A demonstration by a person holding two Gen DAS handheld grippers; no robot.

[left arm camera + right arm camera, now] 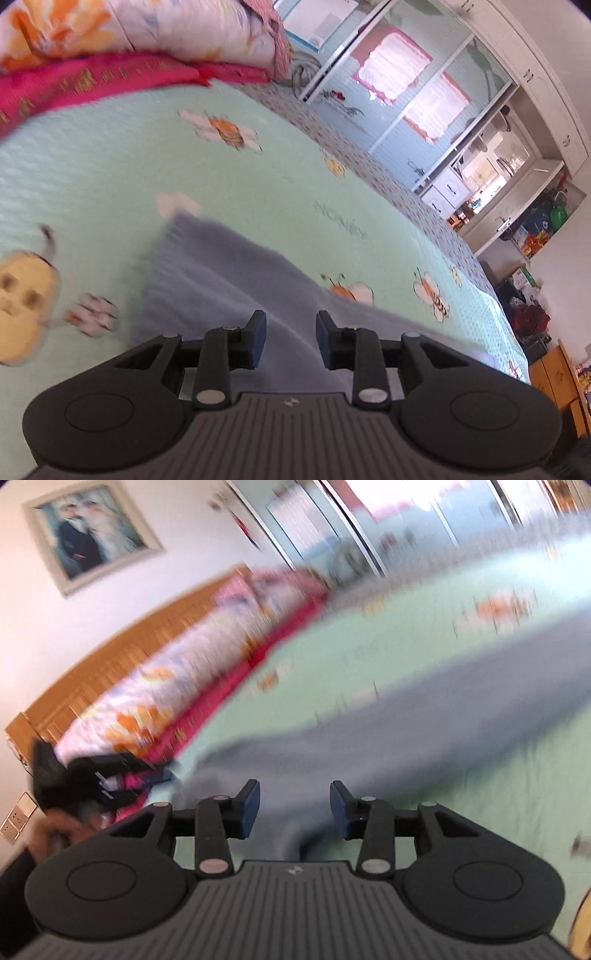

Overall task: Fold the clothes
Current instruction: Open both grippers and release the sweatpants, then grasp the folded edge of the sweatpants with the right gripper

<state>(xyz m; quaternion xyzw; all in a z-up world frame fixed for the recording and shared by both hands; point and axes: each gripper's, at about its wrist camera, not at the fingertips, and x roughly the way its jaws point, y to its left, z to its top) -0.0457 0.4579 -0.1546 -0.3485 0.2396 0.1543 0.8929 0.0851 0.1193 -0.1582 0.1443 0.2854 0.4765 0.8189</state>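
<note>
The grey garment (229,280) lies on the bed's pale green bee-print cover (110,173), spread in a long strip that runs away from both cameras. It looks as though a fold has been laid and let go, so the step in hand is probably to find the next edge to take.

To do that well, each hand should settle before it closes. Pick two points on the same hem or side, well apart from each other, pinch only the layers meant to travel, and lift them level so the cloth carries over flat instead of dragging a ridge across the cover. A rumpled mound of grey sits just in front of the right hand — smoothing that first would help the next crease lie straight.

The left tongs (290,339) stand partly open, a clear gap between the blue pads (257,339), and nothing is pinched; the grey cloth shows beyond and below them, and they appear to be clear of it. The right tongs (294,810) stand somewhat wider, also empty, with the bunched cloth below the gap. That view is heavily blurred, so I cannot say whether the pads brush the fabric.

At the right view's left edge the other hand (55,834) and its tool show, near the red blanket (92,79) and flowered quilt (147,26) at the bed's head.
</note>
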